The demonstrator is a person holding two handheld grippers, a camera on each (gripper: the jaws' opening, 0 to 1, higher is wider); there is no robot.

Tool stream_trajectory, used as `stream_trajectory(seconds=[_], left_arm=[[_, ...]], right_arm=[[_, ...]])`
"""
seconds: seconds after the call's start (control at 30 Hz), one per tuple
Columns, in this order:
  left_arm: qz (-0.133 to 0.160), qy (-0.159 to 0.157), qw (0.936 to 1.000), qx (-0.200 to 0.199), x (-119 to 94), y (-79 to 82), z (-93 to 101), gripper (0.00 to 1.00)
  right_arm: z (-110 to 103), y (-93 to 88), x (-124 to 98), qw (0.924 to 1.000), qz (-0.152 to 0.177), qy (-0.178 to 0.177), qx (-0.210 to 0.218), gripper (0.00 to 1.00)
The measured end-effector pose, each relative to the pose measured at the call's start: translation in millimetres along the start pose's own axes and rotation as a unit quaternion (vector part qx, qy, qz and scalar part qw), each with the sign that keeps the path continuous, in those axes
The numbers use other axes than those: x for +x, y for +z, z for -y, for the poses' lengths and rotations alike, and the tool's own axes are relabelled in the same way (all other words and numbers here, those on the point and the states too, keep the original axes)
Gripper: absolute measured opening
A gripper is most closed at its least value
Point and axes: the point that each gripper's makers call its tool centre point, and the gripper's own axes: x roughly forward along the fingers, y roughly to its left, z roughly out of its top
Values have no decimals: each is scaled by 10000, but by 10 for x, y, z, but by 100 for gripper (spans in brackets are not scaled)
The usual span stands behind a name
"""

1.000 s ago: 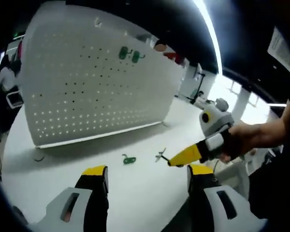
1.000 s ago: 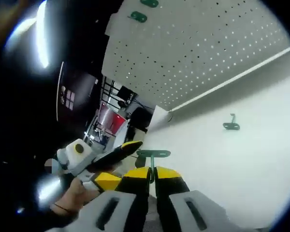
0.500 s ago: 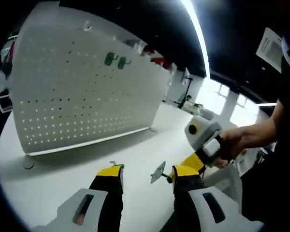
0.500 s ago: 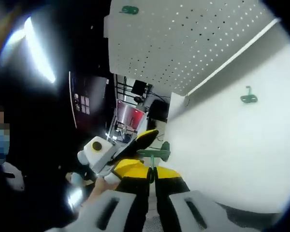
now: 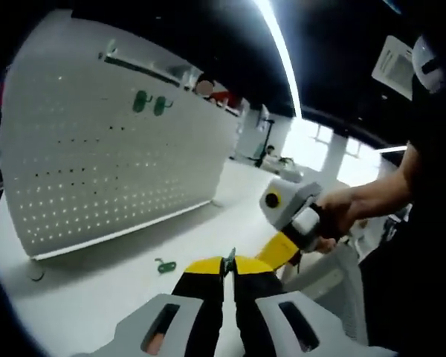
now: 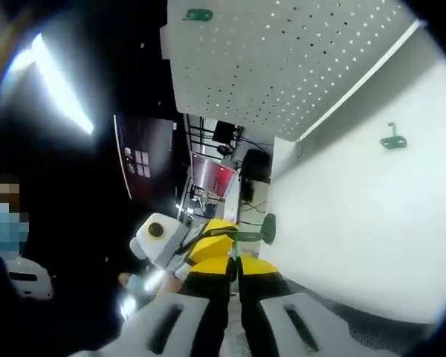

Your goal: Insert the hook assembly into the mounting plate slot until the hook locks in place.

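In the left gripper view, the left gripper (image 5: 228, 265) pinches a thin green hook (image 5: 230, 257); another loose hook (image 5: 163, 265) lies left on the table (image 5: 97, 297), before the pegboard (image 5: 97, 163).

In the right gripper view, the right gripper (image 6: 233, 265) pinches the green hook assembly (image 6: 247, 233), the left gripper's yellow tips touching it.

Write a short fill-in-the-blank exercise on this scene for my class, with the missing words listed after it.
1. The hooks already mounted on the pegboard are ____ in colour.
2. The number of hooks mounted there is ____.
3. A loose hook lies on the white ____.
4. The right tool is ____ on a green hook.

Missing words: green; two; table; shut
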Motion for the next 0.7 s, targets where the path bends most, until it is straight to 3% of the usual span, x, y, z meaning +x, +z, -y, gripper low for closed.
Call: stream_trajectory(seconds=[0.2,0.4,0.53,0.6,0.7], left_arm=[[-199,90,9993,313,33,1,-6,2],[-195,197,9995,171,31,27,-46,2],[-345,488,9982,51,28,-20,-154,2],[-534,819,9952,84,-17,-76,-289,2],[-655,1074,9921,-23,-75,-92,-410,2]], right_arm=[[38,28,-1,9999,61,-65,-112,1],[15,90,6,9996,188,-96,-184,1],[73,195,9,9964,314,-380,-692,1],[122,273,-20,9916,380,-623,-1071,1],[139,381,-93,9776,438,-1008,-1792,4]])
